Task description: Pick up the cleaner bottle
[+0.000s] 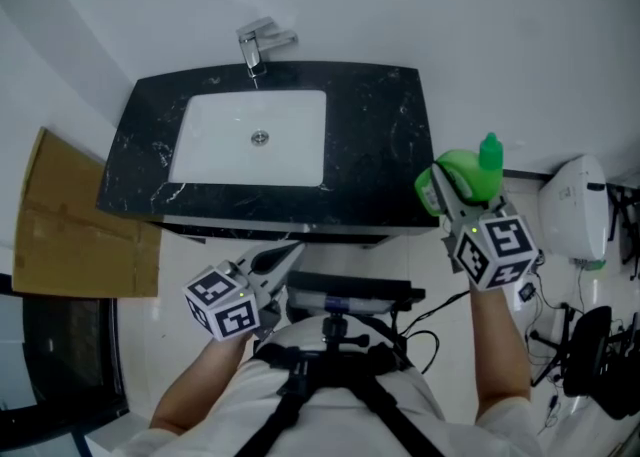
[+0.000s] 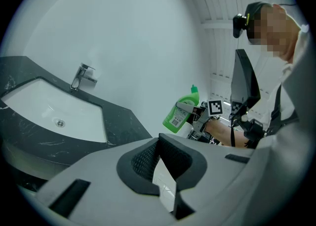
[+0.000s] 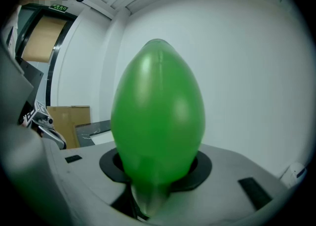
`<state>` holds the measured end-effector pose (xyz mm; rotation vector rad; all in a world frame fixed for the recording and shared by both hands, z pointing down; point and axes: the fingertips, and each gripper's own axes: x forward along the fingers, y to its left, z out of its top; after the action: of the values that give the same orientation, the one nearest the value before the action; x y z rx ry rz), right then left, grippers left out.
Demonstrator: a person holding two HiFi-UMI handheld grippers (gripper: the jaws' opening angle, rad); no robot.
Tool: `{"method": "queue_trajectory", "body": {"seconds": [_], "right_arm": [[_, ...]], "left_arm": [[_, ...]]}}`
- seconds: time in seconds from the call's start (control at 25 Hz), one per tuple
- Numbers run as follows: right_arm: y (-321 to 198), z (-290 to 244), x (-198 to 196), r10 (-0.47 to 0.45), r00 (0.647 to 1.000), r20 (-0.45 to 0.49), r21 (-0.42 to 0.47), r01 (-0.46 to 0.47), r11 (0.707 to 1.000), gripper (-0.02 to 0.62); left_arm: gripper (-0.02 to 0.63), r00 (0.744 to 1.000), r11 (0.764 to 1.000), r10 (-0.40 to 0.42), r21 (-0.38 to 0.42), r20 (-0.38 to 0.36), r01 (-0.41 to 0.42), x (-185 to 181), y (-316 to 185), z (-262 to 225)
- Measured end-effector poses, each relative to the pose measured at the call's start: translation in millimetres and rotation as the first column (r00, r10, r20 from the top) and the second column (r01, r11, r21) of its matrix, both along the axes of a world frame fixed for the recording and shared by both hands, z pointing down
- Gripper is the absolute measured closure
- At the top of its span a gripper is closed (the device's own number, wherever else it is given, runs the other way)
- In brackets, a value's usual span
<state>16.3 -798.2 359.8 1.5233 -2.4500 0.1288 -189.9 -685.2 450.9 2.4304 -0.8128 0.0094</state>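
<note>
The cleaner bottle [image 1: 468,173] sits clamped in the right claw [image 1: 438,191]. The 2 jaws are partly spread and press on its body from either side. In the right gripper view the bottle [image 3: 158,116] fills the middle of the picture, rising out of the dark padded opening with its rounded end toward the camera. It is off the surface [image 1: 385,150] and in the air, just beyond the right front corner of the black marbled top. In the left gripper view it [image 2: 178,113] leans, cap uppermost, with the right claw [image 2: 191,107] gripping it below the neck.

The left claw [image 1: 288,255] is low in front of the surface's near edge, well apart from the bottle. Its jaws are drawn together to a thin slit and hold nothing.

A white rectangular sink basin [image 1: 250,135] is set into the surface, with a drain [image 1: 260,137] at its middle and a chrome faucet [image 1: 262,45] behind it against the white wall. Flattened cardboard [image 1: 70,215] leans at the surface's left end. A white rounded appliance [image 1: 572,207] stands to the right of the bottle, with dark cables [image 1: 545,330] on the floor beneath.

The bottle is bright green plastic, oval in section, with a green cap [image 1: 490,150]. A paper label [image 2: 176,117] with a barcode shows on 1 side.
</note>
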Motion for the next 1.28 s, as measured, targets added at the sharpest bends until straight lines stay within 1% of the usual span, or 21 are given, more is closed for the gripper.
{"method": "queue_trajectory", "body": {"seconds": [0.56, 0.96, 1.28], "right_arm": [[7.7, -3.4, -2.8, -0.005, 1.0, 0.007, -0.004, 0.005, 1.0, 0.436], [12.6, -2.8, -4.5, -0.013, 1.0, 0.014, -0.009, 0.014, 1.0, 0.436], [21.6, -4.3, -3.2, -0.003, 1.0, 0.014, -0.012, 0.003, 1.0, 0.437]], "left_arm": [[0.614, 1.0, 1.0, 0.022, 0.002, -0.005, -0.022, 2.8, -0.5, 0.5], [0.614, 1.0, 1.0, 0.02, 0.009, 0.0, -0.02, 3.5, 2.8, -1.9], [0.614, 1.0, 0.999, 0.007, 0.035, 0.006, -0.008, -1.1, 1.8, -8.6]]}}
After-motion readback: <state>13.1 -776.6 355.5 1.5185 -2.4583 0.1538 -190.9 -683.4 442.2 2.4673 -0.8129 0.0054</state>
